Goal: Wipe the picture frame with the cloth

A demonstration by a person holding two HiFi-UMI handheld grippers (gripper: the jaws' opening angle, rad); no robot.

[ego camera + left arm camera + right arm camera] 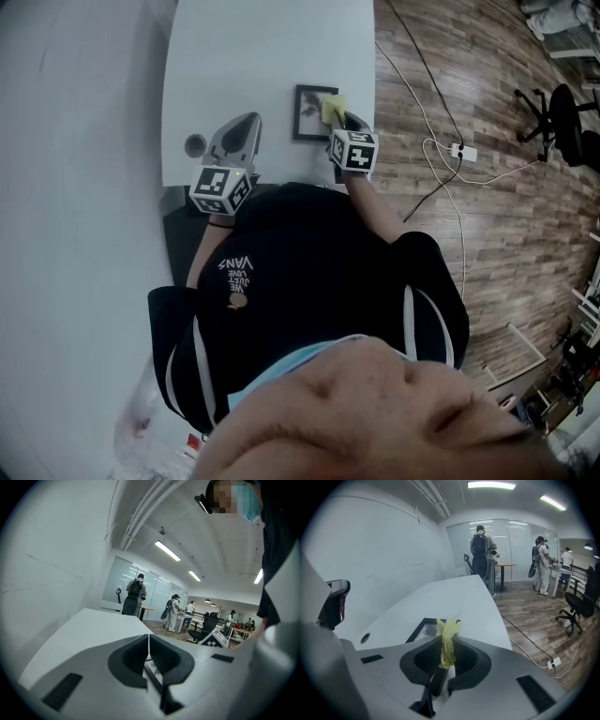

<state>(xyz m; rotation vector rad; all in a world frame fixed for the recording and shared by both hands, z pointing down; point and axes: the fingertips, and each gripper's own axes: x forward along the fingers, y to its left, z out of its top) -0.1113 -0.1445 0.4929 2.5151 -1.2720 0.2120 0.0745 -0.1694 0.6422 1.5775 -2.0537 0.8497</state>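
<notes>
While the left tongs (149, 644) rest closed, right tongs (450, 645) pinch cloth (447, 632) over picture frame (307, 114).

Table (267, 56) runs along the wall on its left, floor on its right. Picture frame (307, 112) lies flat on the table, close to the near and right edges. Cloth (331, 109) rests on the frame's right side, pinched between the jaws of the right gripper (449, 644). Left gripper (249, 120) sits left of the frame, apart from it; cable hole (195, 144) further left. Power strip (463, 151) on the floor right of the table; office chair (562, 117) beyond it.
</notes>
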